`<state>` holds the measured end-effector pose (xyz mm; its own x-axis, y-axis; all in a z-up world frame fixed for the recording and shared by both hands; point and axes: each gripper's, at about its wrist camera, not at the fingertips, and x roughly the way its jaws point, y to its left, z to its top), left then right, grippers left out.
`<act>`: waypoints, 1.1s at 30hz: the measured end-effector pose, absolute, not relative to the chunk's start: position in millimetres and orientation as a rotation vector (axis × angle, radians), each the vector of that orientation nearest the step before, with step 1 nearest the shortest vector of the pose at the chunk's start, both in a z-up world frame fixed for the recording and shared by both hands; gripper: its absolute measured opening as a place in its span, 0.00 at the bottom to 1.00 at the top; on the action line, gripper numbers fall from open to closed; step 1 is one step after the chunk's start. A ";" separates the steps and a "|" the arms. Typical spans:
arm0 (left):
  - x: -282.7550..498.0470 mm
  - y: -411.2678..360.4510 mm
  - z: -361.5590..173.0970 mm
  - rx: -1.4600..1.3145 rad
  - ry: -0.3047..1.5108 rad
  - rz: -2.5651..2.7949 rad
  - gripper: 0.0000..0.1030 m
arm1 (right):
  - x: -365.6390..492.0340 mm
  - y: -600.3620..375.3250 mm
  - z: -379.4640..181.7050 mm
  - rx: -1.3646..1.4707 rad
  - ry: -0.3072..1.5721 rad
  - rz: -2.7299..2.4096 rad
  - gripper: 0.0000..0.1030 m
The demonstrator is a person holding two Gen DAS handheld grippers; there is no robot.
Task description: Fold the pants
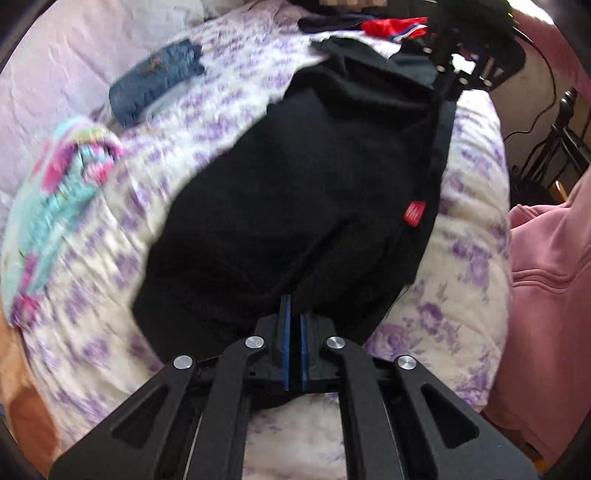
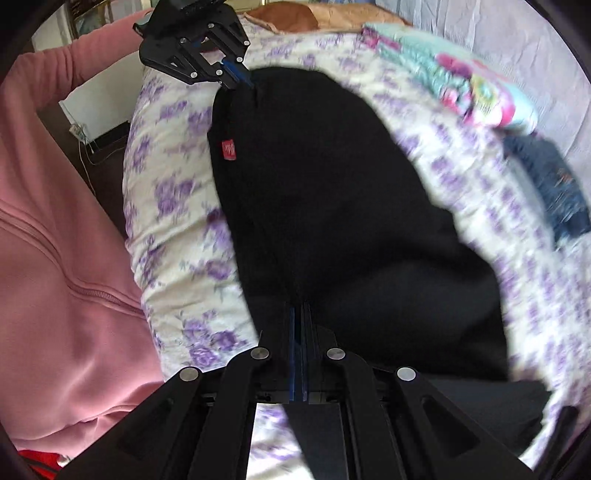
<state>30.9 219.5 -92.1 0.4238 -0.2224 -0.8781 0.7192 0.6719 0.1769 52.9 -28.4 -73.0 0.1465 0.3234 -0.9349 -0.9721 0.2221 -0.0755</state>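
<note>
The black pants [image 1: 295,192] with a small red tag [image 1: 414,213] lie stretched along a bed with a purple-flowered quilt [image 1: 461,280]. My left gripper [image 1: 294,314] is shut on one end of the pants. My right gripper [image 1: 437,70] shows at the far end, pinching the other end. In the right wrist view the pants [image 2: 332,206] run from my right gripper [image 2: 300,314], shut on the near edge, to my left gripper [image 2: 240,79], which grips the far edge. The red tag [image 2: 229,149] faces the bed's edge. The cloth hangs taut between both grippers.
A folded blue denim piece [image 1: 159,79] and a pastel patterned garment [image 1: 62,184] lie on the quilt beside the pants. Red and dark clothes [image 1: 391,27] lie at the far end. The person's pink sweatshirt [image 2: 55,258] is at the bed's edge.
</note>
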 end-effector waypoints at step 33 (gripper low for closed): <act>71.4 88.1 -124.7 0.101 1.005 -0.680 0.96 | 348.6 -243.6 -85.4 0.257 1.177 -0.244 0.85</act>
